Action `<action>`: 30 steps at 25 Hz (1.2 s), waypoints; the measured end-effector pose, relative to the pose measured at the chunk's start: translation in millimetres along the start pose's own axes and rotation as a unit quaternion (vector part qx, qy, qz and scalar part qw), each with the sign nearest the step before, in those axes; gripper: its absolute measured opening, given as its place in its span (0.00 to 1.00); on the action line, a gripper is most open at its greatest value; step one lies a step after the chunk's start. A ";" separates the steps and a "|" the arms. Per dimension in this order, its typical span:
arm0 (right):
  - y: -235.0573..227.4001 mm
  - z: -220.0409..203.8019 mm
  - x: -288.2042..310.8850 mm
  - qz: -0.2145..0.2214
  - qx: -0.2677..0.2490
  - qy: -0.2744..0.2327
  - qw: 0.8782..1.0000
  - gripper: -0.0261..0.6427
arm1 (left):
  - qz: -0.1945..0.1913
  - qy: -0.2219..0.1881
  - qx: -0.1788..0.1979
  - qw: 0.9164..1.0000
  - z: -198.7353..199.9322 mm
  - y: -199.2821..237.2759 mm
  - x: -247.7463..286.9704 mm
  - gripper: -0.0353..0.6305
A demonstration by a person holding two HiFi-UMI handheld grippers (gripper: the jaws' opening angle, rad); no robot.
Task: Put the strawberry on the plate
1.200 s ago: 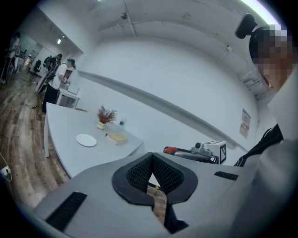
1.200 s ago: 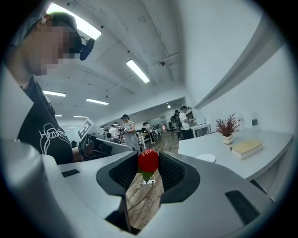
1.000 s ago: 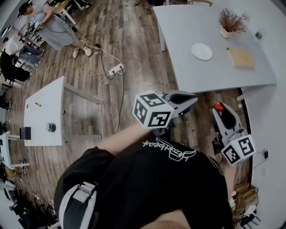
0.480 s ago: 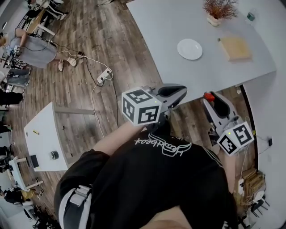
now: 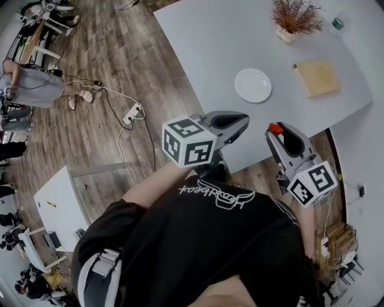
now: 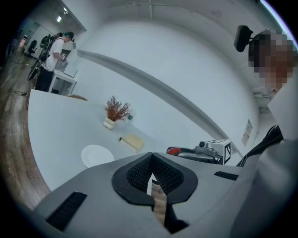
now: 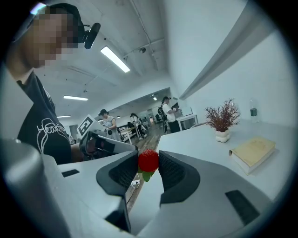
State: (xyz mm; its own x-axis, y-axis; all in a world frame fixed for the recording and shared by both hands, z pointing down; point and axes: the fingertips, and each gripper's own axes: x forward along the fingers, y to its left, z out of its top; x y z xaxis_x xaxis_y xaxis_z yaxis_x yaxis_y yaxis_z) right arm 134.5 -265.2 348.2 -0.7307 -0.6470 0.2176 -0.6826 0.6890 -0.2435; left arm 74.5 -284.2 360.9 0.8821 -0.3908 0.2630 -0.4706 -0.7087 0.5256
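Note:
A red strawberry (image 7: 148, 159) with a green leaf sits pinched between the dark pads of my right gripper (image 7: 148, 163), which is shut on it. From the head view the strawberry (image 5: 275, 128) shows at the tip of the right gripper (image 5: 278, 134), over the near edge of the grey table (image 5: 210, 54). The white plate (image 5: 252, 84) lies empty on the table, ahead of both grippers and apart from them. My left gripper (image 5: 234, 122) is beside the right one, its jaws together with nothing in them (image 6: 152, 155). The plate (image 6: 97, 155) lies ahead to its left.
A potted dry plant (image 5: 293, 18) stands at the far side of the table, and a tan book (image 5: 318, 77) lies right of the plate. A power strip with cables (image 5: 133, 113) is on the wooden floor. People stand at desks at the far left (image 5: 24, 90).
Both grippers have moved forward to the table's near edge, and the plate now lies closer. The strawberry has stayed in the right gripper; the left has stayed shut.

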 end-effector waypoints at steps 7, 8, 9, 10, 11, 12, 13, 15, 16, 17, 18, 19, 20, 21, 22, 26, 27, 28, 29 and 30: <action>-30.3 8.3 37.7 -0.021 0.009 0.009 1.000 0.24 | -0.016 0.016 -0.006 1.000 21.8 45.6 19.7 0.06; -34.3 9.2 42.6 -0.024 0.011 0.010 1.000 0.24 | -0.018 0.018 -0.006 1.000 24.1 51.4 22.2 0.06; -38.4 10.1 47.7 -0.026 0.012 0.010 1.000 0.24 | -0.019 0.021 -0.005 1.000 26.2 57.5 24.4 0.06; -42.5 11.2 52.7 -0.029 0.013 0.010 0.999 0.24 | -0.019 0.024 -0.005 1.000 27.9 63.6 26.5 0.06; -47.0 12.1 57.4 -0.032 0.014 0.010 0.999 0.24 | -0.018 0.027 -0.004 0.999 29.5 69.6 28.6 0.06; -51.7 12.9 61.8 -0.036 0.014 0.011 0.999 0.24 | -0.017 0.029 -0.004 0.999 30.9 75.3 30.8 0.06; -56.5 13.2 65.9 -0.041 0.012 0.013 0.999 0.24 | -0.016 0.030 -0.004 0.999 32.0 80.7 33.0 0.06; -64.1 12.8 75.0 -0.048 0.008 0.017 0.999 0.24 | -0.015 0.034 -0.006 0.999 32.6 91.2 36.2 0.06; -67.1 12.1 80.8 -0.049 0.007 0.018 0.999 0.24 | -0.014 0.035 -0.007 0.999 32.4 96.9 36.9 0.06; -70.1 10.9 87.4 -0.048 0.006 0.020 0.999 0.24 | -0.012 0.036 -0.009 0.999 32.4 102.9 37.3 0.06; -73.9 9.0 94.3 -0.047 0.006 0.022 0.999 0.24 | -0.010 0.037 -0.010 0.999 32.3 108.8 37.8 0.06; -78.6 6.4 100.9 -0.047 0.006 0.025 0.999 0.24 | -0.008 0.038 -0.012 0.999 32.2 114.0 38.5 0.06; -84.2 3.1 106.8 -0.047 0.007 0.030 0.998 0.24 | -0.006 0.039 -0.014 0.999 31.6 118.5 39.5 0.06; -90.3 -0.8 112.1 -0.050 0.008 0.034 0.998 0.24 | -0.005 0.040 -0.017 0.999 30.5 122.2 40.5 0.06; -96.5 -5.3 116.9 -0.053 0.009 0.040 0.998 0.24 | -0.004 0.042 -0.019 0.999 29.0 125.6 41.3 0.06; -119.9 -25.8 139.1 -0.069 0.007 0.068 0.995 0.24 | 0.004 0.052 -0.027 0.998 20.1 144.7 43.5 0.06; -126.0 -31.1 145.3 -0.072 0.005 0.077 0.994 0.24 | 0.006 0.054 -0.030 0.998 18.1 150.6 44.4 0.06; -132.1 -36.7 151.4 -0.076 0.002 0.085 0.993 0.24 | 0.009 0.056 -0.032 0.998 16.3 156.1 45.3 0.06; -138.0 -42.7 157.3 -0.080 0.000 0.095 0.992 0.24 | 0.011 0.058 -0.035 0.998 14.5 161.2 45.9 0.06; -143.5 -48.9 163.3 -0.084 -0.003 0.105 0.991 0.24 | 0.013 0.059 -0.039 0.997 12.8 166.0 46.2 0.06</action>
State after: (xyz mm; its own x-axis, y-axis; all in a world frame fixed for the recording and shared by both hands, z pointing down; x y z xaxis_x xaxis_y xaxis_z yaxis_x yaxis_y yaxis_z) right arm 112.8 -453.8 464.8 -0.5922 -0.6713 0.4458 -0.7943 0.5795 -0.1825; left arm 36.9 -427.4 449.9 0.8678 -0.3333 0.3686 -0.4947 -0.6497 0.5772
